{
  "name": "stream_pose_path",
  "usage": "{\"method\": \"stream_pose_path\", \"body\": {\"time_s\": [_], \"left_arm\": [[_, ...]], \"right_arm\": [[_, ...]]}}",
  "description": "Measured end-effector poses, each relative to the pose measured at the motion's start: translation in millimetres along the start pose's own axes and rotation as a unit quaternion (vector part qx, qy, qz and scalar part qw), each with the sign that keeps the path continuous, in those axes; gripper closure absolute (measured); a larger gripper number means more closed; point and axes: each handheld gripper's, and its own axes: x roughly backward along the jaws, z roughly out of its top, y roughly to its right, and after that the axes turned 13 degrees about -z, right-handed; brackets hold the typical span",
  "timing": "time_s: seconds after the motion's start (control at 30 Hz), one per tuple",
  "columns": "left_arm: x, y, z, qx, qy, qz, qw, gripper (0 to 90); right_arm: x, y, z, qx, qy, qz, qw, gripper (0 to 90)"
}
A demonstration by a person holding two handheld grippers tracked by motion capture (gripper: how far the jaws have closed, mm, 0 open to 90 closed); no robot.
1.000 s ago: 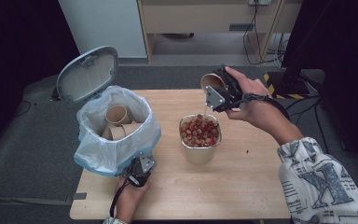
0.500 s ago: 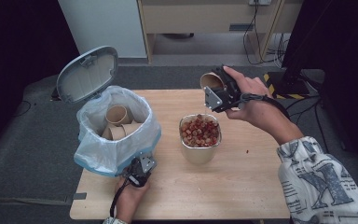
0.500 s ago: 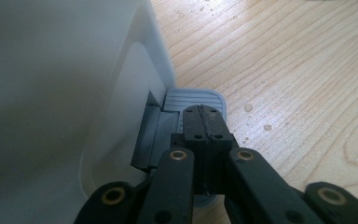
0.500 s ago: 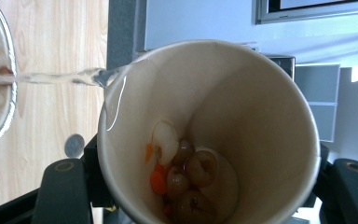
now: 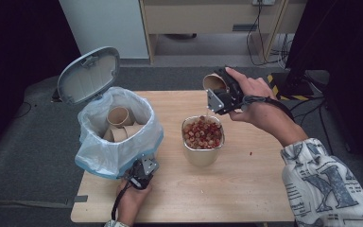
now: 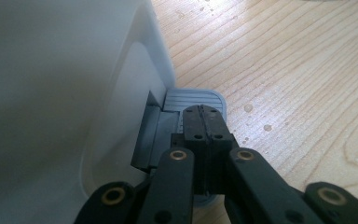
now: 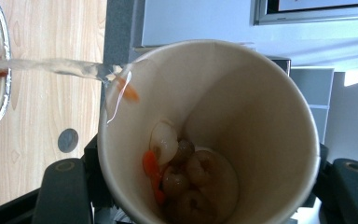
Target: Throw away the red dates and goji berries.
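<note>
My right gripper (image 5: 219,97) has its jaws clamped on a paper cup (image 7: 205,135), one jaw on each side of the cup wall, and I hold the cup tipped over above the far rim of the metal bowl (image 5: 203,153). A thin stream of clear liquid (image 7: 51,66) runs off the cup's lip toward the bowl, carrying an orange-red scrap with it. In the right gripper view some pale round fruit and red bits (they look like longan flesh and goji berries, though I can't be sure) sit clumped at the bottom of the cup. The bowl stands near the middle of the wooden table (image 5: 246,198) and is heaped with the same red and pale mix.

My left gripper (image 5: 141,173) is down at the near foot of the small white bin (image 5: 118,137). Its jaws are pressed fully together with nothing between them, and their tips rest on the bin's grey foot pedal (image 6: 170,112). The bin's lid (image 5: 89,75) stands open, a pale blue bag lines the rim, and several empty paper cups (image 5: 119,124) lie inside. A few drops of liquid dot the wood beside the pedal.
</note>
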Motion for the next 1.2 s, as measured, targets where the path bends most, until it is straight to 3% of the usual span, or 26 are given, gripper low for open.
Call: {"method": "stream_pose_path", "body": {"time_s": [1.2], "left_arm": [[-0.1,0.4,0.0,-0.001,0.000,0.001,1.0000,89.3]], "right_arm": [[3.8,2.1,0.9,0.008,0.006,-0.006,0.9999,30.8]]}}
